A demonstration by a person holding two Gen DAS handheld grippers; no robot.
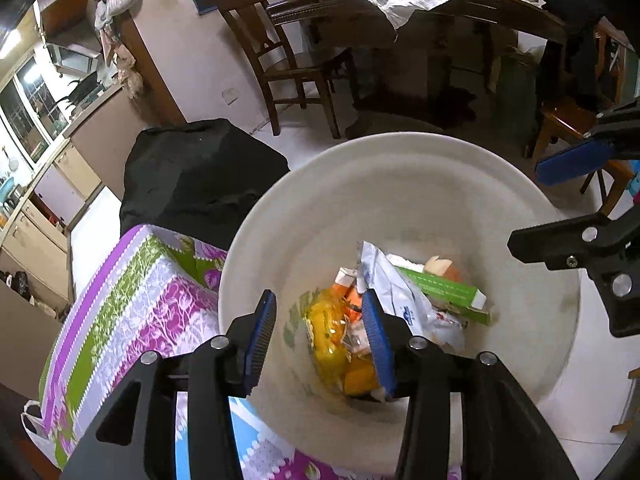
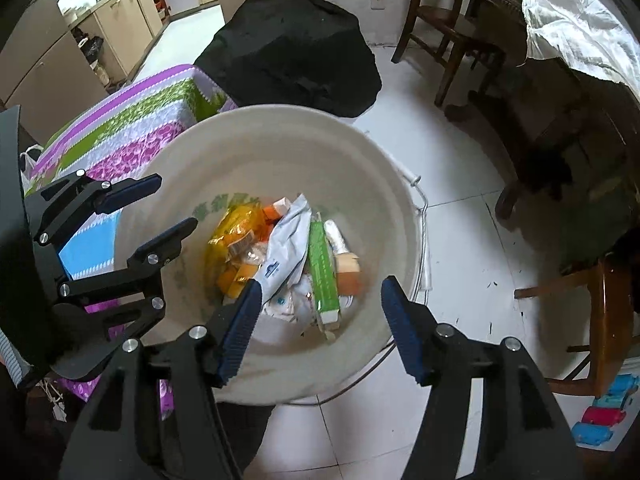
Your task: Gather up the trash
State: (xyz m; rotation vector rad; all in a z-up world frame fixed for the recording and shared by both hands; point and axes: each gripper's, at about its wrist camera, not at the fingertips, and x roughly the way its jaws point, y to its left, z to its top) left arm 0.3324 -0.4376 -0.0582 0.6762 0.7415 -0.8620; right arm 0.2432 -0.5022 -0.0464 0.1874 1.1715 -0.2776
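Left wrist view, left to right. Floral cloth in purple, green and white fills the lower left; a black bag sits above it at centre left. White bucket takes up the centre, with trash at its bottom: yellow wrapper, white plastic pouch, green box. Left gripper at lower centre, over the bucket mouth, jaws moderately apart, nothing between the pads. Right gripper enters at the right edge, spread wide, empty.

Right wrist view: left gripper at centre left, over the bucket rim. Right gripper at lower centre, jaws wide apart, holding nothing. Wooden chair upper right.
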